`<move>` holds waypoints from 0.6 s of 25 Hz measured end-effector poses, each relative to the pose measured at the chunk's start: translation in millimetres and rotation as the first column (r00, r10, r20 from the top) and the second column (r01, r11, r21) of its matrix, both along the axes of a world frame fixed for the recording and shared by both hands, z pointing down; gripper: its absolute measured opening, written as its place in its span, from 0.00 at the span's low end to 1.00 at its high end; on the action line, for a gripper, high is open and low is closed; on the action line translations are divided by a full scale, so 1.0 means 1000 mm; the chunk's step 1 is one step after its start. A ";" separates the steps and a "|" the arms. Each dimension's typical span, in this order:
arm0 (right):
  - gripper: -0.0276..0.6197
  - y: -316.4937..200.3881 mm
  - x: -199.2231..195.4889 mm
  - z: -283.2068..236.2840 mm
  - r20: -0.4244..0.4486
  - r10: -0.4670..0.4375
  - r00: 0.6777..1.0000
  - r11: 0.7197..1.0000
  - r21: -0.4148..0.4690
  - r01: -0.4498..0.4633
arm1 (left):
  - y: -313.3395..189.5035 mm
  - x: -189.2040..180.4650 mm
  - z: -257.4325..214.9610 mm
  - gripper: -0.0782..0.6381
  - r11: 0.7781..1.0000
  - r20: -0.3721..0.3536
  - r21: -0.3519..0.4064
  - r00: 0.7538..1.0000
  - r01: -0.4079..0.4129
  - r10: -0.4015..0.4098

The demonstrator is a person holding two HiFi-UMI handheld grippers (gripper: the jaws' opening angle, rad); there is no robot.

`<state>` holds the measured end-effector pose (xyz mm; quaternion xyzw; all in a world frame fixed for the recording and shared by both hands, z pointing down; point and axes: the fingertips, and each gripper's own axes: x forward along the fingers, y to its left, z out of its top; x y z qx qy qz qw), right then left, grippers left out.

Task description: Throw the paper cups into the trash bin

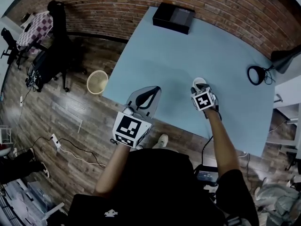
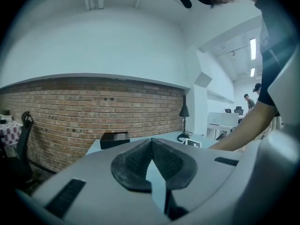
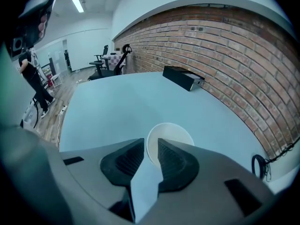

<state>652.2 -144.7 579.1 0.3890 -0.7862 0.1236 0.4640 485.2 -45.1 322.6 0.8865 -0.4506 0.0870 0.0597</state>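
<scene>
A white paper cup (image 1: 199,83) stands upright on the pale blue table (image 1: 188,51), near its front edge. My right gripper (image 1: 201,87) reaches over it from the near side. In the right gripper view the cup (image 3: 174,136) has its near rim between the jaws of that gripper (image 3: 151,148), with a gap still showing between the pads. My left gripper (image 1: 151,89) hovers at the table's front left edge, shut and empty, its pads meeting at the tip (image 2: 151,142). A round woven trash bin (image 1: 97,82) stands on the wooden floor left of the table.
A black box (image 1: 173,17) lies at the table's far edge by the brick wall. A black lamp base (image 1: 256,74) with its cord sits at the right. A dark chair (image 1: 56,55) stands left of the bin. People stand in the background (image 2: 247,102).
</scene>
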 end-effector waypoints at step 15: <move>0.09 -0.006 -0.016 -0.038 0.099 -0.030 0.995 0.994 0.111 0.019 | 0.004 0.000 0.007 0.11 1.000 0.008 -0.009 1.000 0.023 -0.023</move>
